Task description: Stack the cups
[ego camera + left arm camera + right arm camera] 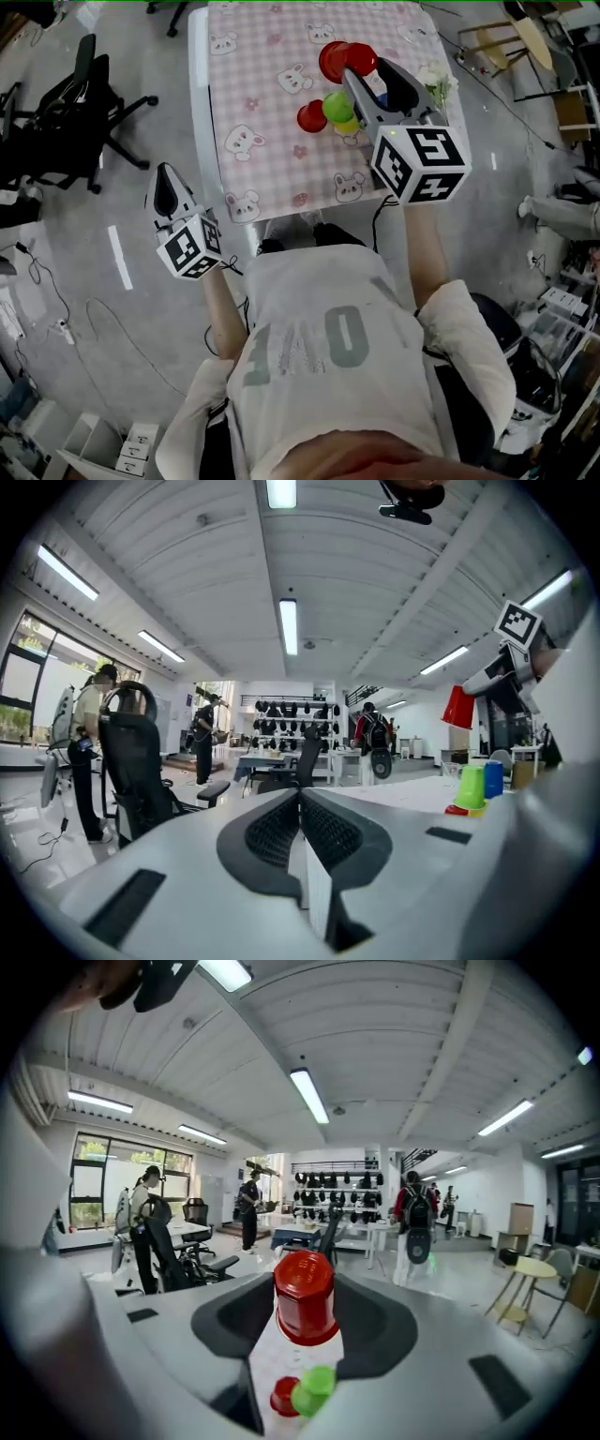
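Holding red cup, right gripper over table, left gripper off edge

1. A white desk carried a pink checked cloth printed with bunnies.
2. On the cloth stood an upside-down red cup, just beside a green cup stacked over a yellow cup.
3. White flowers lay near the right edge.

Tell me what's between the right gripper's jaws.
A red cup, upside down, held by the right gripper. The right gripper view shows it.
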Motion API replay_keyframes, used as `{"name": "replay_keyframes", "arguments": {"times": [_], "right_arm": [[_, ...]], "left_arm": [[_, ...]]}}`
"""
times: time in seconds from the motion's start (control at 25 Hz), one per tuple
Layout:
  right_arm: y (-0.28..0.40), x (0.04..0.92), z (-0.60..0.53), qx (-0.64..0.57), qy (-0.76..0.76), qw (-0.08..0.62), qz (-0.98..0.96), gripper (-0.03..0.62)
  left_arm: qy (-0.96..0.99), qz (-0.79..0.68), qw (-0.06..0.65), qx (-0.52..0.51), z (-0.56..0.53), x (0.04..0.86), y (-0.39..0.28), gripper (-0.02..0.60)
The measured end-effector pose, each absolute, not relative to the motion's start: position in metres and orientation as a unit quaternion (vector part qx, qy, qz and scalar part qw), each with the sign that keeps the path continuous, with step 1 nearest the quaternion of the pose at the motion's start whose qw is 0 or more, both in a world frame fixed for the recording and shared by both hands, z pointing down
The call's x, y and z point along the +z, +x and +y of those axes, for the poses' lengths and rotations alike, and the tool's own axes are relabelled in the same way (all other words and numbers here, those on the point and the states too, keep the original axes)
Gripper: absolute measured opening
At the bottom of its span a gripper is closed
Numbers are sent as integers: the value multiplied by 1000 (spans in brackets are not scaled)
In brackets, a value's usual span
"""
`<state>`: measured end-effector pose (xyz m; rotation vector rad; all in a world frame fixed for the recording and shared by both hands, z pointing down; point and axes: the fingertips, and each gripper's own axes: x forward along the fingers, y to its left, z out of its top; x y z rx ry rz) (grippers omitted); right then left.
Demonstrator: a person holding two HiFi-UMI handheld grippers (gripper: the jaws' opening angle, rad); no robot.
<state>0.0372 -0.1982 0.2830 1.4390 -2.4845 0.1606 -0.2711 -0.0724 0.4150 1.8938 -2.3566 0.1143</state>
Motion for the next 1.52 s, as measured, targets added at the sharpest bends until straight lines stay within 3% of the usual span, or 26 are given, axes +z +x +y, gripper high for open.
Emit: {"name": "replay_keyframes", "arguments": {"times": [0.32, 0.72, 1.52], "right_arm": [[119, 329, -190, 110, 558, 165, -806, 207], [124, 362, -202, 127, 553, 216, -794, 207], [121, 352, -209, 138, 547, 181, -805, 219]], "left_arm": [[681, -730, 43, 40, -108, 408, -212, 29], [670, -738, 63, 52, -106, 421, -216, 29], [672, -736, 63, 45, -119, 419, -215, 29]]}}
